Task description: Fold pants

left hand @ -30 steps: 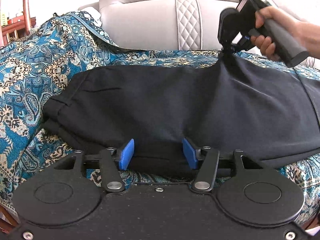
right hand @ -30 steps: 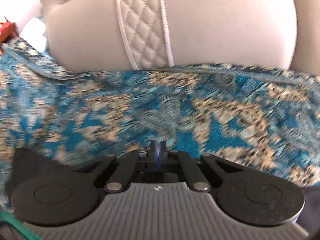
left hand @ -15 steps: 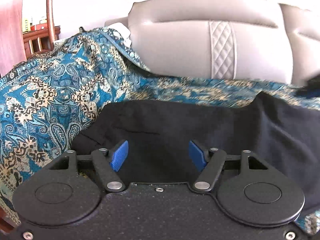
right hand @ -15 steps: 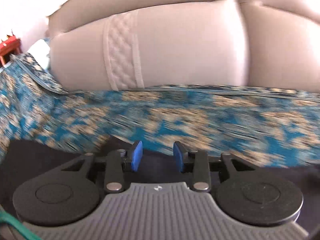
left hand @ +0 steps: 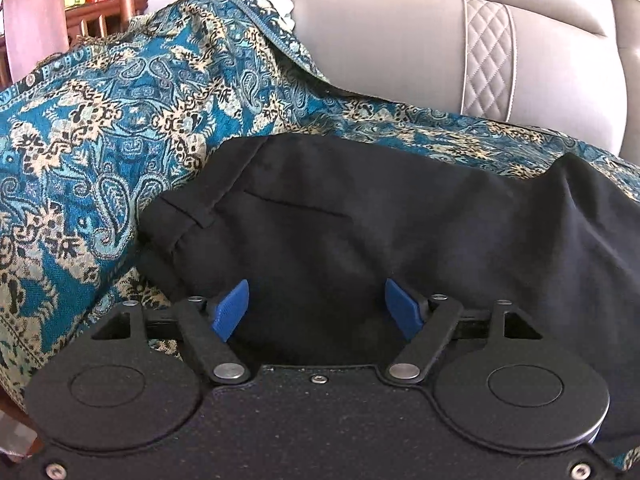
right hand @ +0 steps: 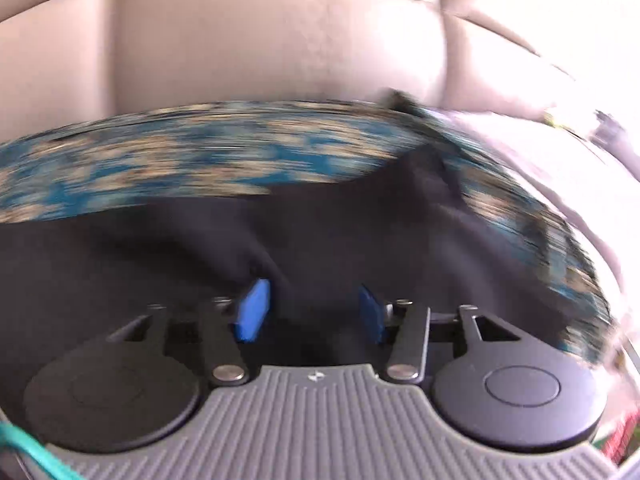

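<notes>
A teal and gold paisley throw (left hand: 120,128) spreads ahead of the fingers and off to their left, draped up over a rise. Beyond it stands a beige leather sofa back (left hand: 400,44) with a quilted strip (left hand: 486,60). Far left is dark wooden furniture (left hand: 104,12).

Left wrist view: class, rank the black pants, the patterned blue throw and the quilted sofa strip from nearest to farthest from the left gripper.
1. Black pants, just ahead of the left gripper.
2. Patterned blue throw, left and behind.
3. Quilted sofa strip, upper right.
</notes>
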`<act>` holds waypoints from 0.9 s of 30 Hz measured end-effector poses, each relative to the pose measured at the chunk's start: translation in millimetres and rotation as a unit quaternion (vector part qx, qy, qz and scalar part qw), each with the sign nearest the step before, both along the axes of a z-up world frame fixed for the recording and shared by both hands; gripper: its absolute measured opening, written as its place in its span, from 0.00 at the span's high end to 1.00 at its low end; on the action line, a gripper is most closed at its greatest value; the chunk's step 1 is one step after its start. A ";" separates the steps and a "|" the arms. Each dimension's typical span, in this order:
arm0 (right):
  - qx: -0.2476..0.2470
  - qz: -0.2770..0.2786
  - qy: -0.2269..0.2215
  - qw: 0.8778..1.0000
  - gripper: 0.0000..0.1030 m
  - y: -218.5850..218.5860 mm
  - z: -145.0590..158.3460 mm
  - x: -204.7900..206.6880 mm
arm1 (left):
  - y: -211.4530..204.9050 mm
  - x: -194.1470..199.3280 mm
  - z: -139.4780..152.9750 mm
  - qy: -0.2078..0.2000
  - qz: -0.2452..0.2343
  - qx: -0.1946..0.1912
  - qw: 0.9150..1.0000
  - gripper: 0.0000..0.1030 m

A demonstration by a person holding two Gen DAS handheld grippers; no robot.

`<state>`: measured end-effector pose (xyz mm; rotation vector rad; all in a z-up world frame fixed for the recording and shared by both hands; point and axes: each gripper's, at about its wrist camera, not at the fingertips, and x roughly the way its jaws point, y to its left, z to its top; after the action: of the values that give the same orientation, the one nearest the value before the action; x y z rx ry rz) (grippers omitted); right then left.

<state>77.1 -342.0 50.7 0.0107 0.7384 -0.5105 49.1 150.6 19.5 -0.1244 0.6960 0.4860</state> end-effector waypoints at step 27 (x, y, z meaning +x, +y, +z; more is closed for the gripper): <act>0.144 -0.158 -0.172 0.962 0.37 -136.9 14.6 -111.8 | -13.2 12.8 3.6 0.033 0.004 0.039 0.999 0.28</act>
<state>-34.7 -479.0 65.3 0.4862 0.4634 -0.6799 61.8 137.4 23.1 -0.0375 0.7404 0.5259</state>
